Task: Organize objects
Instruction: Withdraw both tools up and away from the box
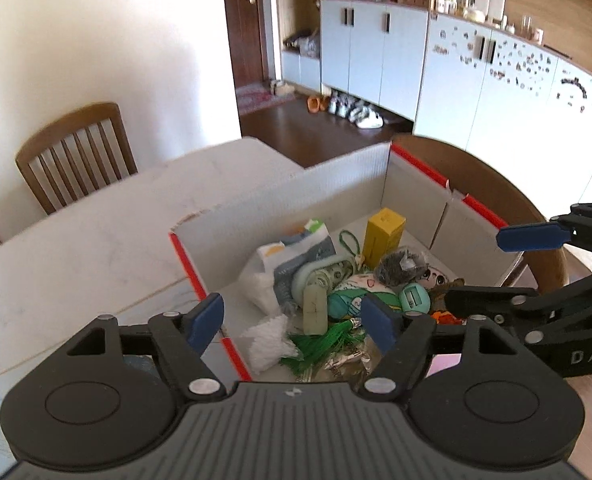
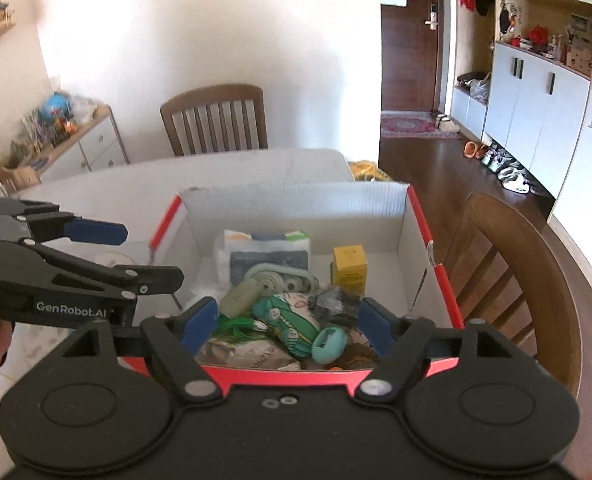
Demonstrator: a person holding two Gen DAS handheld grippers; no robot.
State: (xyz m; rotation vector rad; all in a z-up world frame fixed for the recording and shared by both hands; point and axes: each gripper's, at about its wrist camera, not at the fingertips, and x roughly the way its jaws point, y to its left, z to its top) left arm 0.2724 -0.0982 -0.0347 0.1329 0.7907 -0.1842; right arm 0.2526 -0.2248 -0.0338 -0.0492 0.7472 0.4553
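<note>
A white cardboard box with red edges [image 1: 335,184] [image 2: 296,204] stands on the table, holding several small things: a yellow carton [image 1: 383,236] [image 2: 349,270], a folded cloth [image 1: 299,248] [image 2: 268,248], a teal oval case [image 1: 413,298] [image 2: 327,344], a green tassel [image 1: 319,344] and a pale green bar [image 1: 315,308] [image 2: 242,300]. My left gripper [image 1: 292,322] is open and empty above the box's near left corner. My right gripper [image 2: 290,328] is open and empty above the box's near edge. Each gripper shows in the other's view, at the right [image 1: 495,268] and at the left [image 2: 152,254].
The white table [image 1: 96,240] [image 2: 108,192] extends left of the box. Wooden chairs stand at its far side [image 1: 76,152] [image 2: 216,120] and right side [image 2: 511,280]. Pale cabinets [image 1: 375,56] line the right wall, with shoes on the wooden floor [image 1: 315,132].
</note>
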